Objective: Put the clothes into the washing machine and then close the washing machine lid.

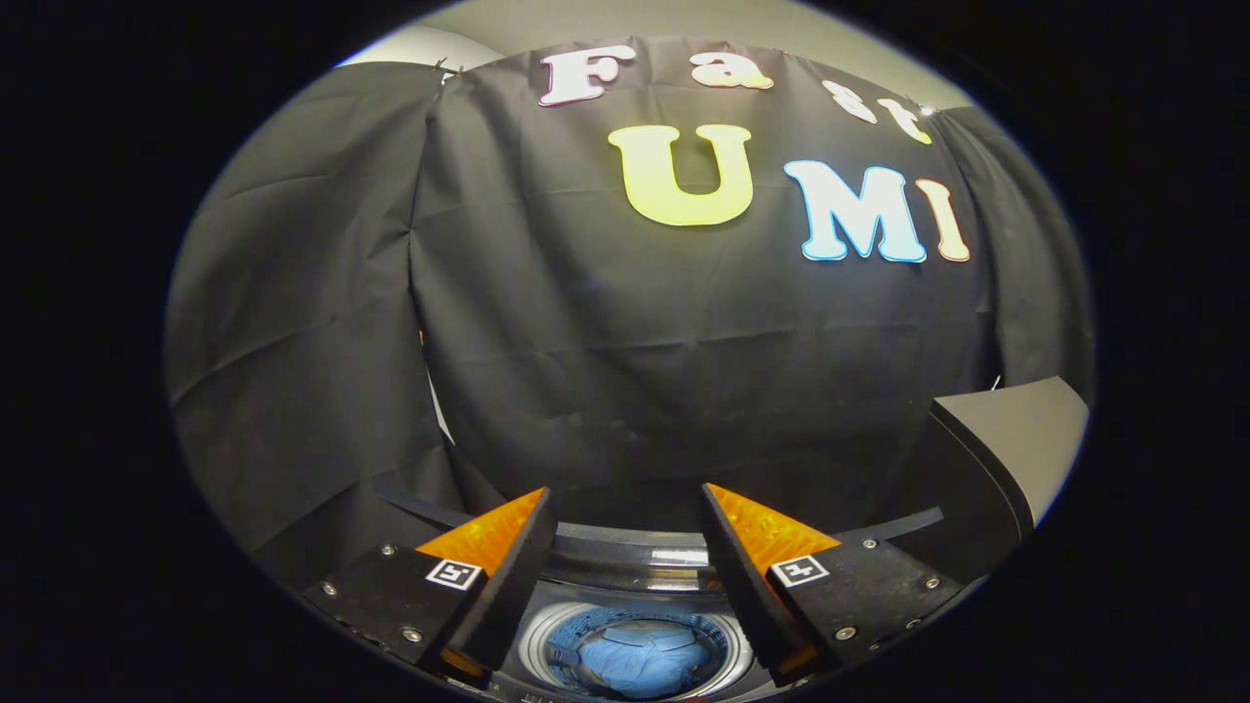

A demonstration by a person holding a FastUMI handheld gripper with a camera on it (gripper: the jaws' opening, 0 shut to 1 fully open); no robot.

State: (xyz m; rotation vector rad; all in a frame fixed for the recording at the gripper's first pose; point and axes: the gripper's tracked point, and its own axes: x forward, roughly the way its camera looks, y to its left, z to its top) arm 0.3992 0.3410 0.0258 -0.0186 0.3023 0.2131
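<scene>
Below me sits the washing machine [625, 547], its round drum mouth showing between my two fingers. A blue garment [640, 656] lies bunched inside the drum. My gripper [628, 503] hangs above the drum, open, with nothing between the fingers. To the right, the machine's dark lid [1006, 439] stands raised, its edge just beyond the right finger.
The black cloth wall [684, 371] of the booth hangs close behind the machine. A pale room wall [586, 20] shows above the cloth.
</scene>
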